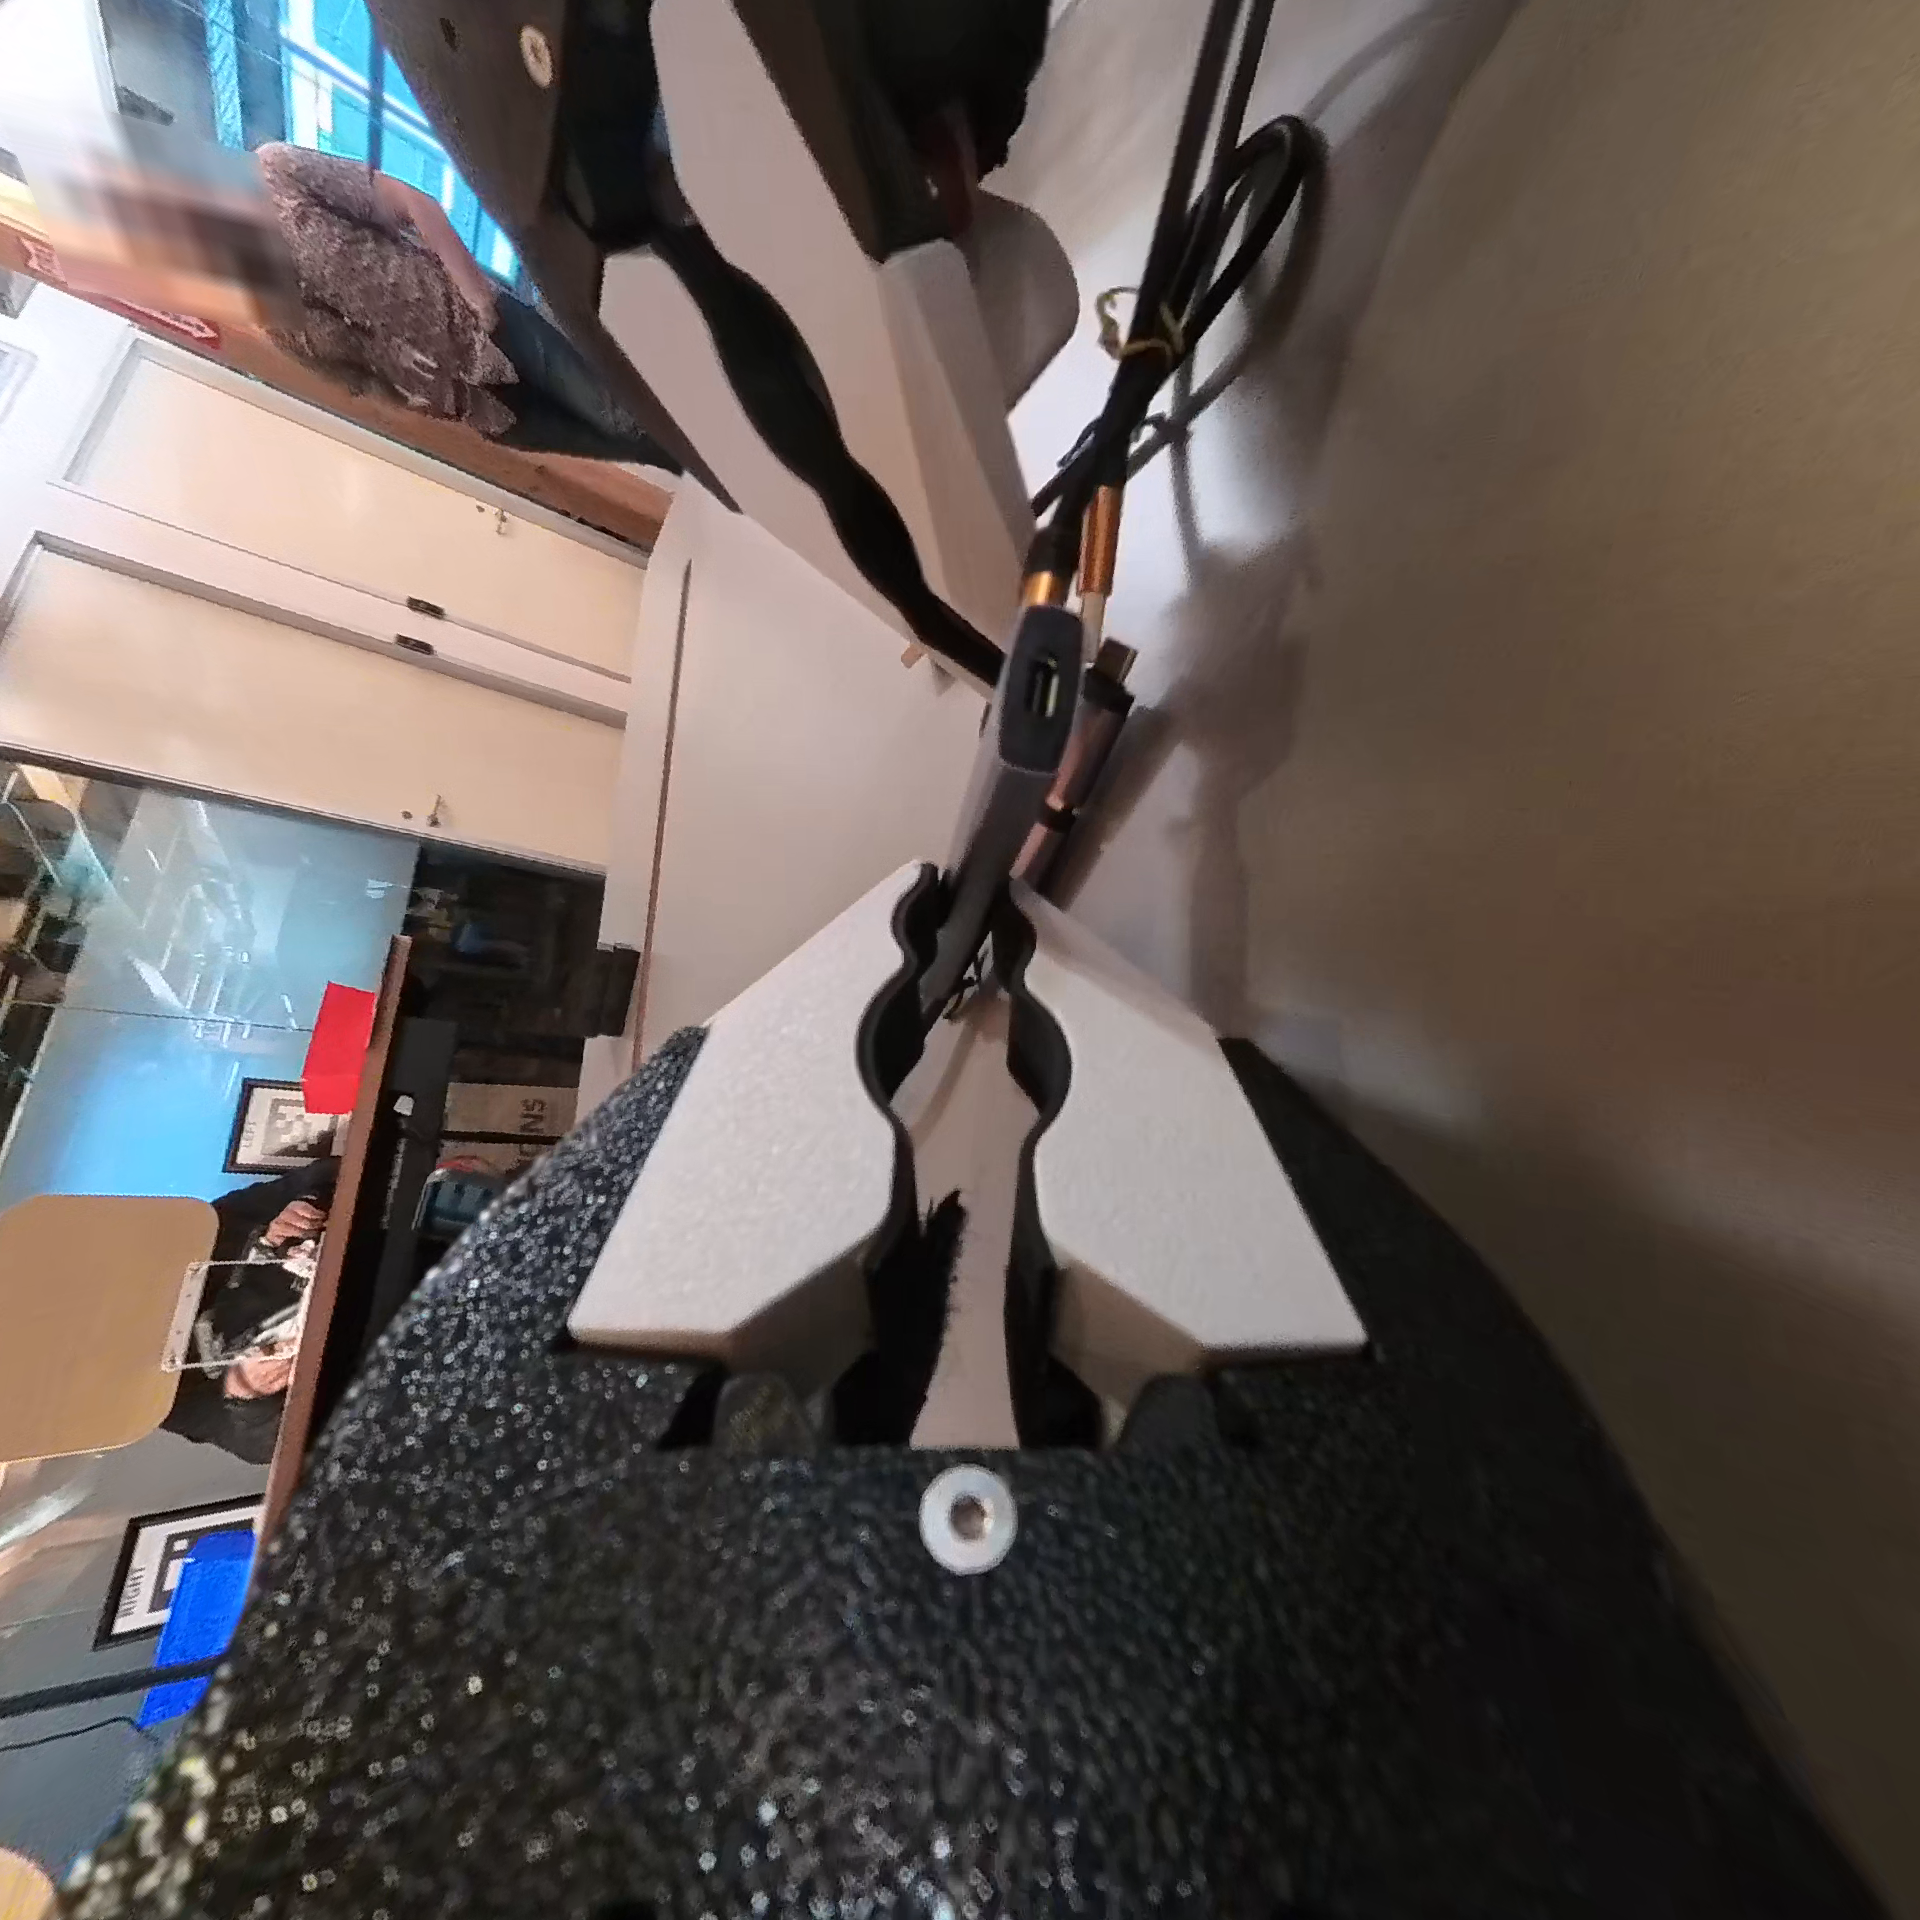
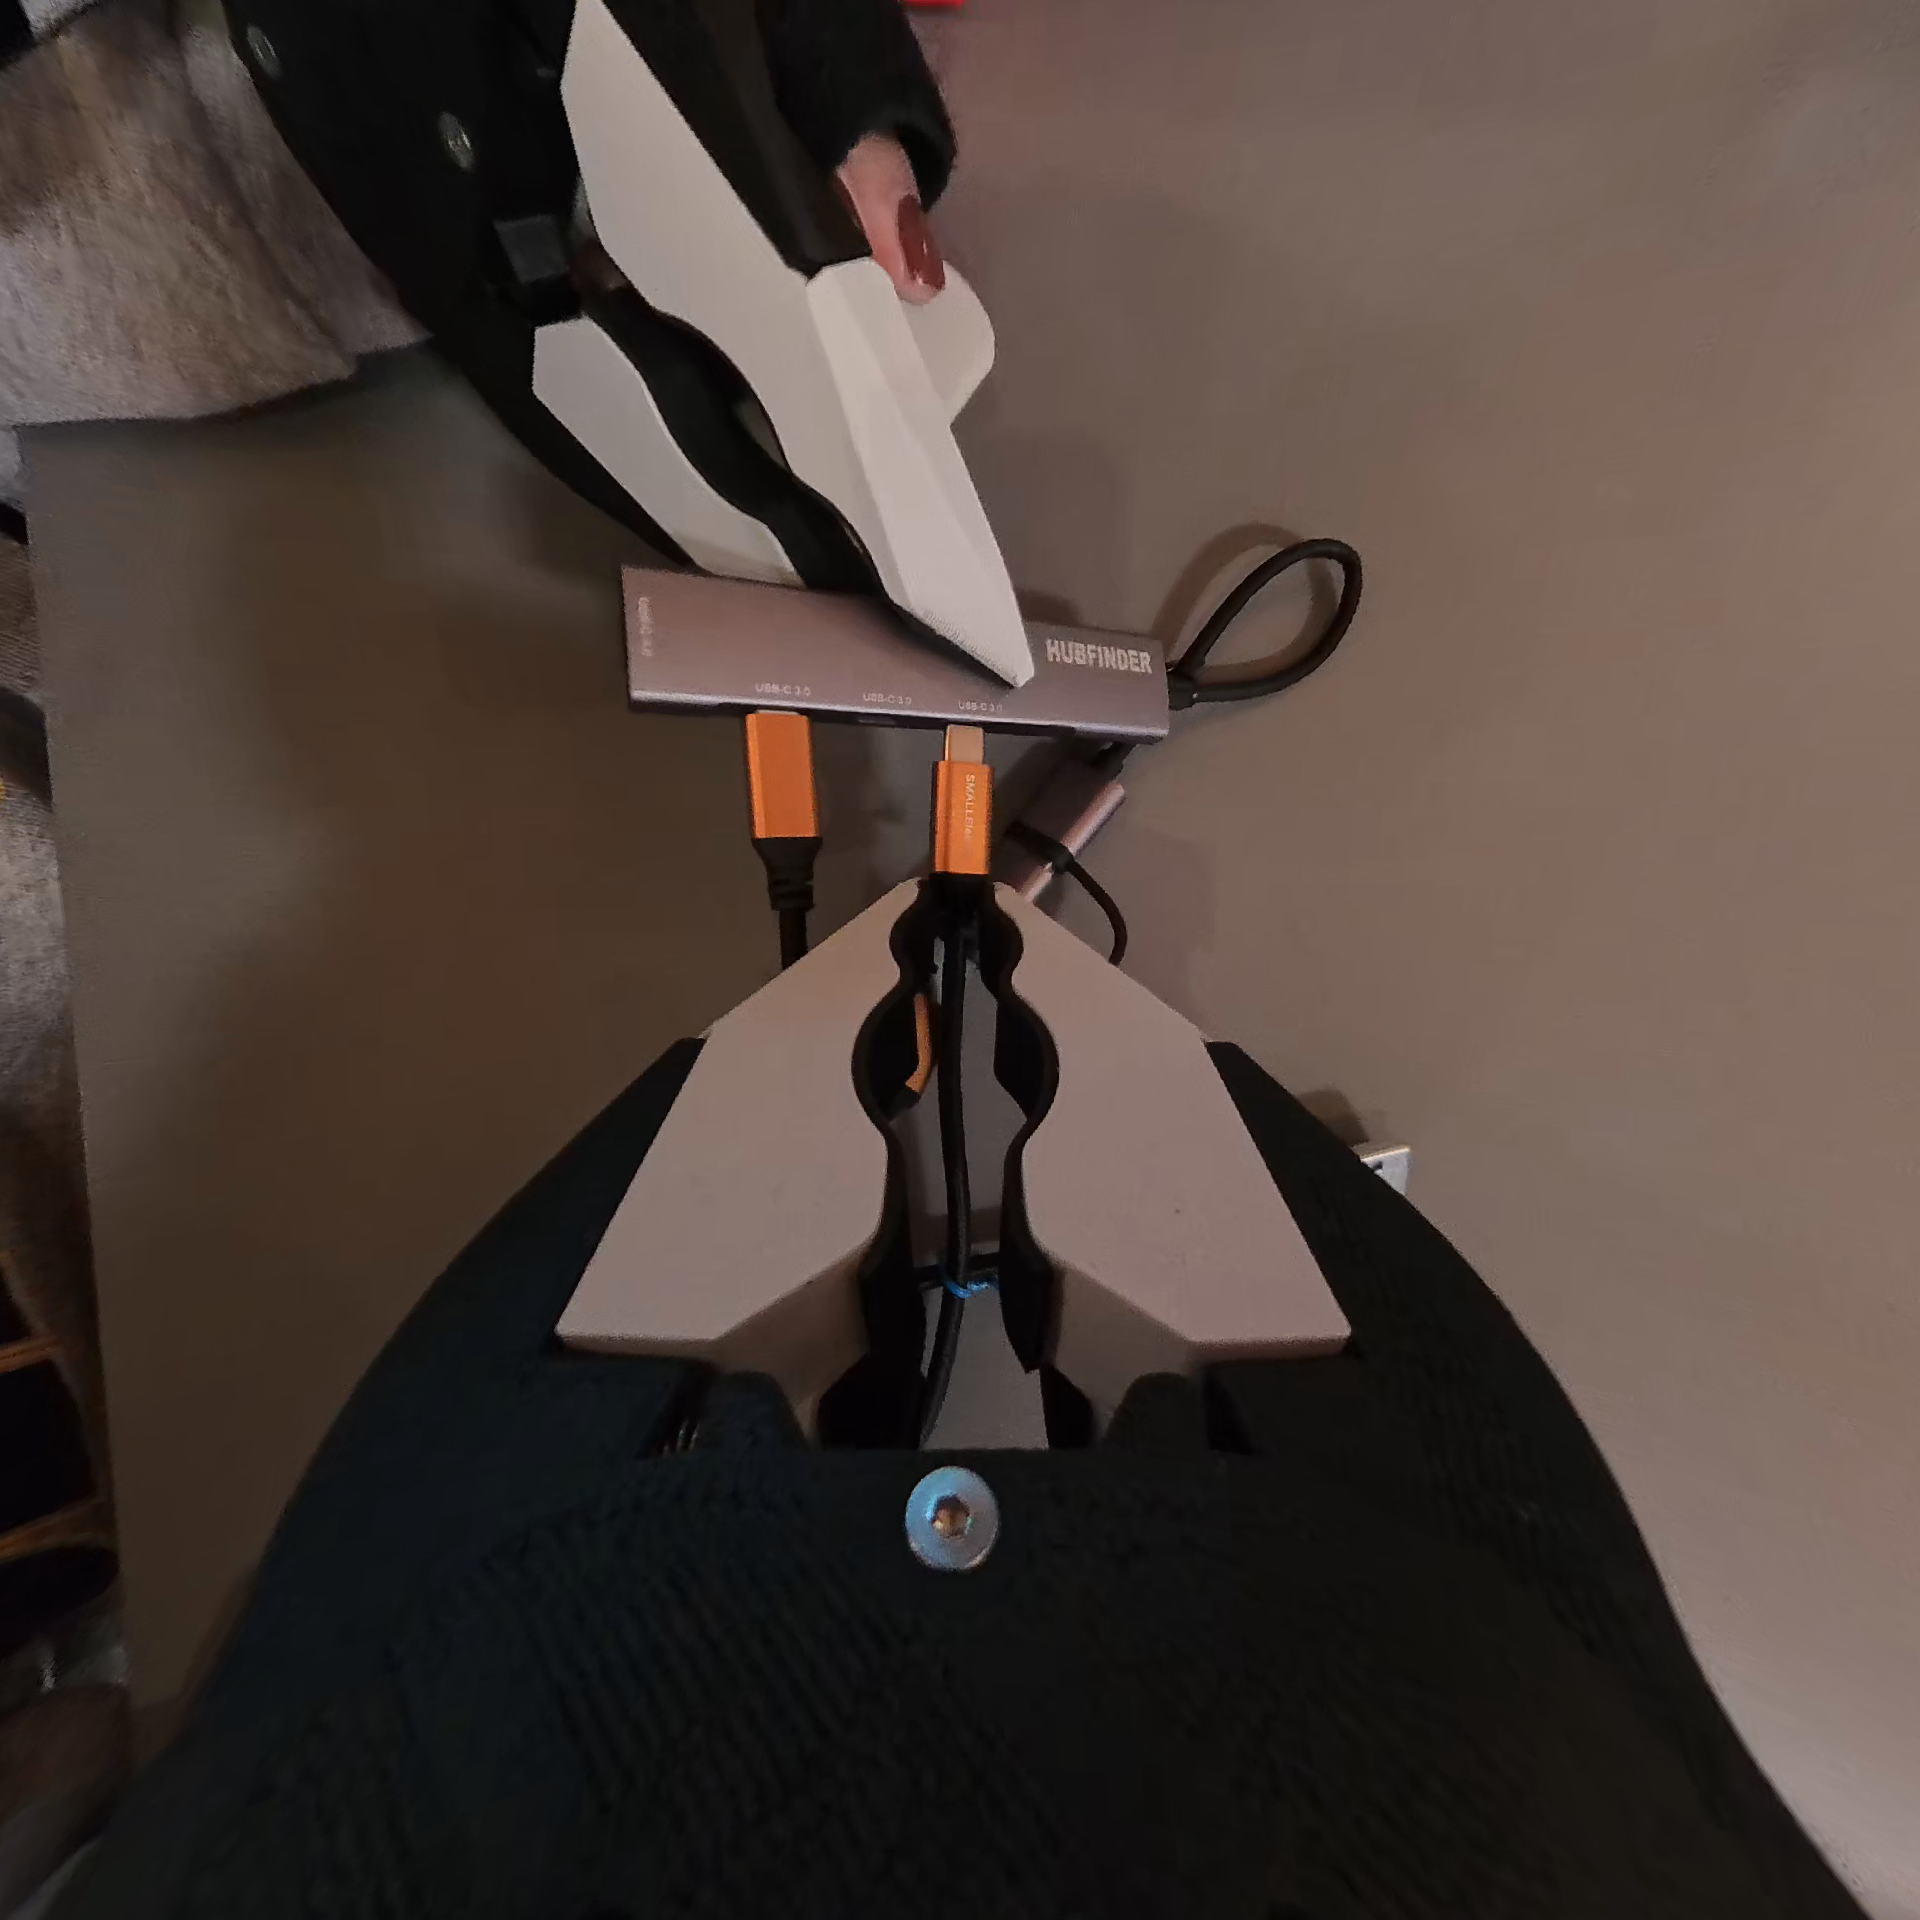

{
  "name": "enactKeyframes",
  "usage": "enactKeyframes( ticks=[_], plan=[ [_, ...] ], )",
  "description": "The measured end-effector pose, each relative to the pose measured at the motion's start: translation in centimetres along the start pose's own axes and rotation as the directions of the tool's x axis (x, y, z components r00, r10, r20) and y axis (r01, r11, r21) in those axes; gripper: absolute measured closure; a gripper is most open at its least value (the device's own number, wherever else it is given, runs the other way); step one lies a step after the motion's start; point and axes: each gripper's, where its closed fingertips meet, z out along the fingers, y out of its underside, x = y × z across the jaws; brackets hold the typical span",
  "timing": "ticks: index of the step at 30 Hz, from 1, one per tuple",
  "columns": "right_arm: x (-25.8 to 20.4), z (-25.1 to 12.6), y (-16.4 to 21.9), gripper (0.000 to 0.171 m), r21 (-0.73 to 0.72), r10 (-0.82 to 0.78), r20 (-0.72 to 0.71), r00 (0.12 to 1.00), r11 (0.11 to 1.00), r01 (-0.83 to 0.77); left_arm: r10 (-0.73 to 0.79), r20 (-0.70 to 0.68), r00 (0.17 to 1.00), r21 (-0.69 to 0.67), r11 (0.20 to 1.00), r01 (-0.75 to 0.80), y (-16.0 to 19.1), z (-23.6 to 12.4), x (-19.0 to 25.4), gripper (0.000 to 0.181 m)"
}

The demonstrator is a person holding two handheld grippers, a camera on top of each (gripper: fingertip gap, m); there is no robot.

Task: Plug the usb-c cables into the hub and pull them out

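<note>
From my left wrist view, my left gripper is rolled sideways, jaws clamped on the end of the grey USB-C hub, which lies on the pale surface.

From my right wrist view, my right gripper points straight at the hub, jaws clenched on the orange plug, its metal tip partly exposed at the port. A second orange plug sits fully seated to its left.

The hub is matte grey with white lettering, on a plain beige-grey table. Both usb-c plugs are orange: the left plug and the right plug, trailing black cables. Each gripper has white fingers with black wavy pads
</note>
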Motion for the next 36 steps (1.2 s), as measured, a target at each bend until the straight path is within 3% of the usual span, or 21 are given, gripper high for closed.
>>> enactKeyframes(
  ticks=[6,36],
  plan=[
    [-0.4,-0.2,0.2,0.165,-0.002,0.007,0.040,0.999,1.000,-0.006,0.081,-0.005,0.997,-0.016,0.997,-0.081,-0.4,-0.1,0.4,0.174],
    [-1.5,-0.6,0.2,0.165,0.007,-0.009,0.114,0.993,1.000,0.008,0.063,-0.041,0.997,0.039,0.997,-0.062,-1.5,-0.4,0.7,0.174]
  ],
)
